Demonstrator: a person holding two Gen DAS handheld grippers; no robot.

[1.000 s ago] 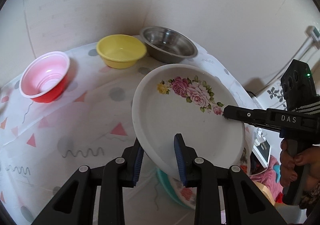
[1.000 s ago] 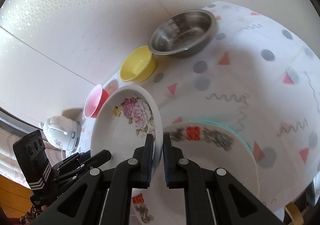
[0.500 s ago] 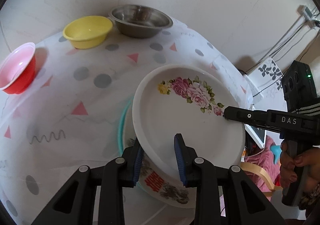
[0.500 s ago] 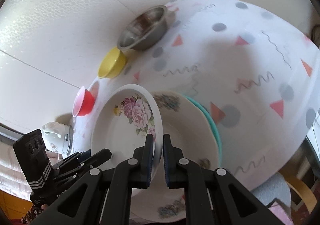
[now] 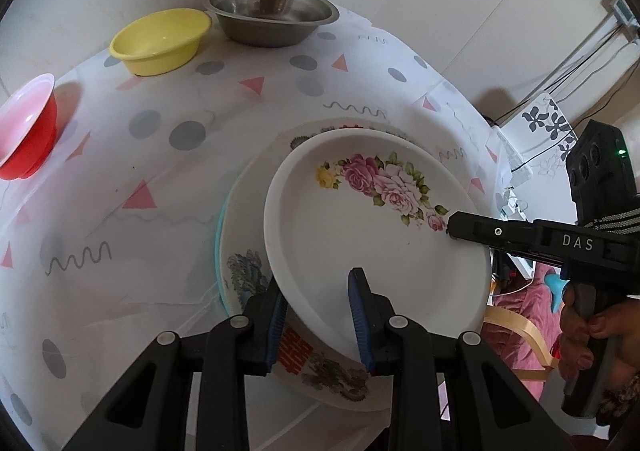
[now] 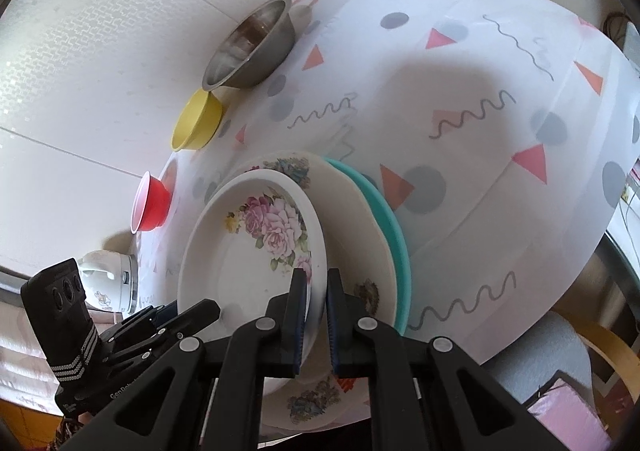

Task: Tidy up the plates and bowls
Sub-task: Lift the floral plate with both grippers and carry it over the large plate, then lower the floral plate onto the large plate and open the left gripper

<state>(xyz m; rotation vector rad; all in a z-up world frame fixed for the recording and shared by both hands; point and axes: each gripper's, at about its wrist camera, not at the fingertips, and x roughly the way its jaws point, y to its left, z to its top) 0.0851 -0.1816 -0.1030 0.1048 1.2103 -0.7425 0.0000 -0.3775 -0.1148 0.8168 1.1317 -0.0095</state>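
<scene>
A white plate with pink roses (image 5: 360, 227) (image 6: 244, 271) is held tilted just above a stack of plates. My left gripper (image 5: 318, 309) is shut on its near rim. My right gripper (image 6: 318, 283) is shut on the opposite rim and shows in the left wrist view as a black finger (image 5: 480, 229). Beneath lies a cream plate with red characters and dark flower prints (image 5: 304, 367) (image 6: 352, 227), resting on a teal plate (image 5: 220, 235) (image 6: 394, 239). At the back of the table stand a steel bowl (image 5: 272, 13) (image 6: 250, 47), a yellow bowl (image 5: 160, 41) (image 6: 198, 125) and a red bowl (image 5: 26, 127) (image 6: 150, 207).
The table wears a white cloth with grey dots and pink triangles (image 5: 160, 155) (image 6: 460, 99). A white kettle (image 6: 108, 285) stands left of the table. A wooden chair (image 5: 516, 335) and cables on the wall (image 5: 568, 67) lie to the right. A hand (image 5: 592, 335) holds the right gripper.
Both grippers have carried the rose plate down and across the table until it hangs over the cream and teal plates. The three bowls now look farther off.
</scene>
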